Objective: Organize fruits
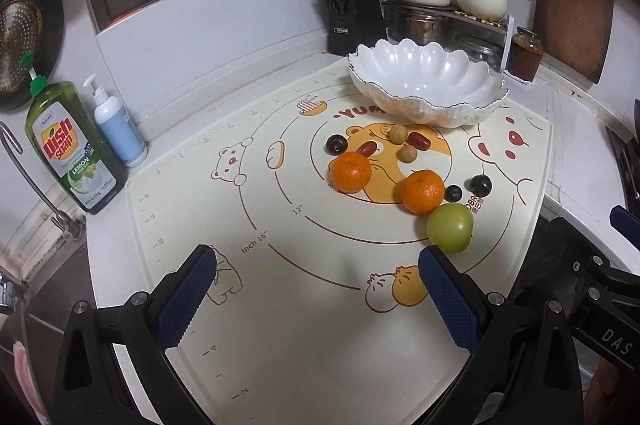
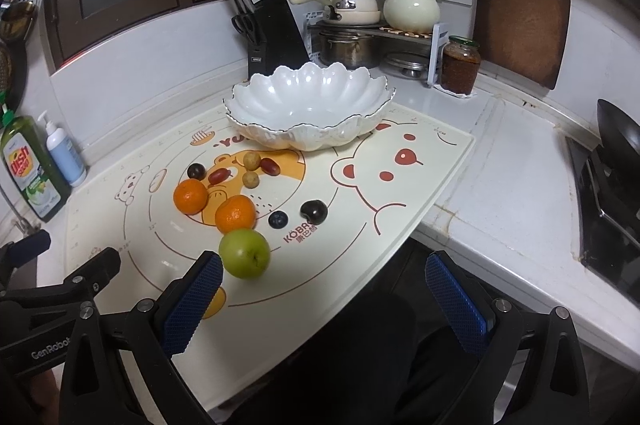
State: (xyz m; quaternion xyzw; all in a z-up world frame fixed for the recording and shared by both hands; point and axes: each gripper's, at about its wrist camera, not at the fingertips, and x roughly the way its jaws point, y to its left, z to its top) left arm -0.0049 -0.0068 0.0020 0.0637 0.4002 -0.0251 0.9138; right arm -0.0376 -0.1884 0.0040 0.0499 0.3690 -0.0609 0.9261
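Our left gripper [image 1: 316,289] wide apart, empty | right gripper [image 2: 324,289] wide apart, empty | apple [image 2: 244,253] near mat's front edge, touching right gripper's left finger | bowl [image 2: 280,141] empty at back edge

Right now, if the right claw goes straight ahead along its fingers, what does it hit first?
Probably nothing early: the right claw is open over the mat edge, and the green apple sits just left of its line, near the left finger. Farther on, the white bowl is likeliest, though depth is unclear.

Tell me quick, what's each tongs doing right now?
Left tongs: open, holding nothing.
Right tongs: open, holding nothing.
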